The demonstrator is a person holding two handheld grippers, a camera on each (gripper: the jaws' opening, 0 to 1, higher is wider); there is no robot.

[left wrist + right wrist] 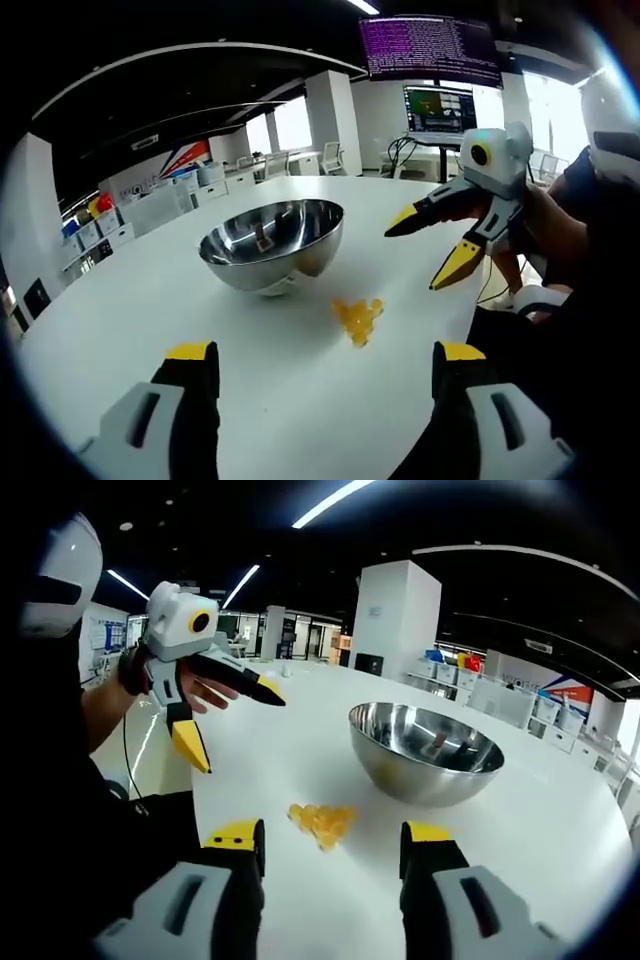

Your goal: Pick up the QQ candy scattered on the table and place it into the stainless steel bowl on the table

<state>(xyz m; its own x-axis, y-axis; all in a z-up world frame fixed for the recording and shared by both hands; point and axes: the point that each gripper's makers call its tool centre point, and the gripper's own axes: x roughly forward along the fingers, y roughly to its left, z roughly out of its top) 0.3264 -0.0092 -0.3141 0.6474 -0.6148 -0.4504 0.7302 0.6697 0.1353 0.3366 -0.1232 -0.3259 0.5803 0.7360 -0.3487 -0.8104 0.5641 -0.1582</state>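
The small heap of translucent yellow QQ candy lies on the round white table, just beside the shiny stainless steel bowl and between it and the table's near edge; the pieces look light, soft and likely a little slippery, so a gentle pinch across one piece at the heap's fringe seems wisest; the left gripper hovers with yellow-tipped jaws spread and empty; the right gripper likewise gapes, holding nothing, above the candy.
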